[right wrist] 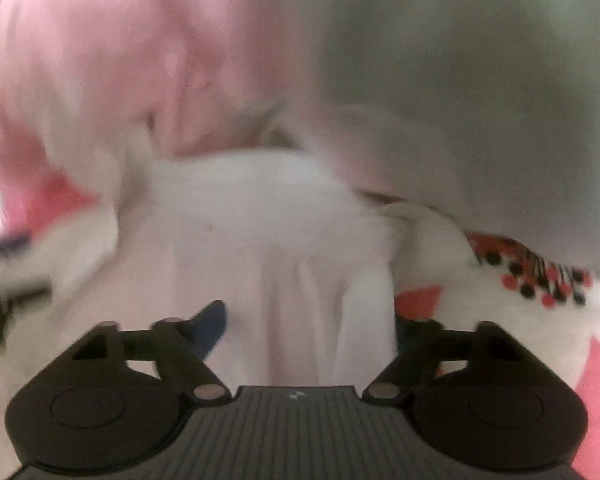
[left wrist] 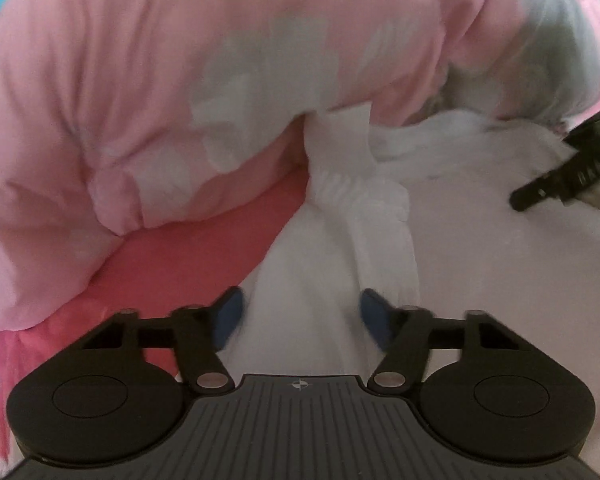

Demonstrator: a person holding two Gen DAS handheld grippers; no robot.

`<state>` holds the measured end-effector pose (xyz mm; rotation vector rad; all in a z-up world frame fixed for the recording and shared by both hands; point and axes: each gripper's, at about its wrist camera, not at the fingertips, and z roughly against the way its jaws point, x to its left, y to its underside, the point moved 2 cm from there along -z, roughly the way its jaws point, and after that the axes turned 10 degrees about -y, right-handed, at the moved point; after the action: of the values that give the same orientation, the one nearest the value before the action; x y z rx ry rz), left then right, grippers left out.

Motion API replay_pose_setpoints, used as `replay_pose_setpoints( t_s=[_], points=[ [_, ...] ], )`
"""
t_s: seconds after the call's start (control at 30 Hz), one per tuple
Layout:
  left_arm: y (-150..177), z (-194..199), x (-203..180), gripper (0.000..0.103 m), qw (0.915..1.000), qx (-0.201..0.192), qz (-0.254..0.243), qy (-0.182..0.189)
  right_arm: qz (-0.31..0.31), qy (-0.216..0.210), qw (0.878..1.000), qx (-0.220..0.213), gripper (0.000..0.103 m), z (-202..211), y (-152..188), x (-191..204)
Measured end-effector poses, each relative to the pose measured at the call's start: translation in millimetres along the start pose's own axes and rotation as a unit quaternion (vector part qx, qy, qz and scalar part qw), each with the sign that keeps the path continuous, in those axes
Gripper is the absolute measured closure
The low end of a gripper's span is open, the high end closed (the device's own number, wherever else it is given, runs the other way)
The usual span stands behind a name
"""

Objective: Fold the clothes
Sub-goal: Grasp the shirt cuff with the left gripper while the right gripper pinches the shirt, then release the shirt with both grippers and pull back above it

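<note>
Two pairs of tongs hang over a heap of laundry. The white garment (left wrist: 380, 240) lies on a coral-pink sheet (left wrist: 188, 240), spread toward the lower right of the left wrist view, with a ribbed cuff or hem (left wrist: 340, 184) bunched near its middle.

The left tongs (left wrist: 300, 316) stand open, blue pads (left wrist: 230, 316) apart, with white cloth lying between them but not pinched. The right tongs (right wrist: 308, 320) also stand open over a pleated stretch of the same white cloth (right wrist: 284, 248); only the left pad (right wrist: 212, 324) shows clearly, the other being hidden by a fold. In the left view the right tongs' black tip (left wrist: 540, 192) hovers above the far side of the garment.

That garment looks light, thin and limp, so I judge it will sag and crumple wherever it is not held. A hem or the ribbed band should give the firmest hold, one edge per tong, pulled taut before folding.

A bulky pale pink garment (left wrist: 140, 100) with faint white print lies against the white one along its upper edge and overhangs it; it may drag along. A grey-white cloth (right wrist: 480, 100) fills the upper right of the right view, and a red-and-black dotted fabric (right wrist: 540, 272) lies just beside the white cloth there. Motion blur hides finer detail.
</note>
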<state>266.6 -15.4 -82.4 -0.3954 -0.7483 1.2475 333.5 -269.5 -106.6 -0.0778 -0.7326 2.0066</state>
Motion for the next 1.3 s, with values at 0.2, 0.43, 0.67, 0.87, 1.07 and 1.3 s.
replay_pose_setpoints(
  t_s=[0.2,0.43,0.67,0.87,1.07,1.3],
  points=[
    [-1,-8,-17,0.079,0.9992,-0.027,-0.021,-0.022,-0.002,0.083,0.996,-0.038,0.1,16,6,5],
    [-23,-29,-34,0.08,0.9982,-0.041,-0.034,-0.028,-0.009,0.162,0.984,-0.067,0.1,28,16,-11],
    [-40,-41,-50,0.08,0.9966,-0.055,-0.056,-0.026,-0.055,0.183,0.979,-0.077,0.1,27,14,-39],
    [-36,-33,-41,0.077,0.9967,-0.057,-0.054,-0.018,-0.084,0.151,0.981,-0.089,0.09,40,24,-50],
    [-17,19,-8,0.063,0.9953,-0.08,-0.049,-0.027,-0.119,0.118,0.979,-0.112,0.047,134,66,-44],
    [3,104,1,0.062,0.9906,-0.113,0.035,0.069,-0.182,0.032,0.965,-0.184,0.048,252,141,-18]
  ],
)
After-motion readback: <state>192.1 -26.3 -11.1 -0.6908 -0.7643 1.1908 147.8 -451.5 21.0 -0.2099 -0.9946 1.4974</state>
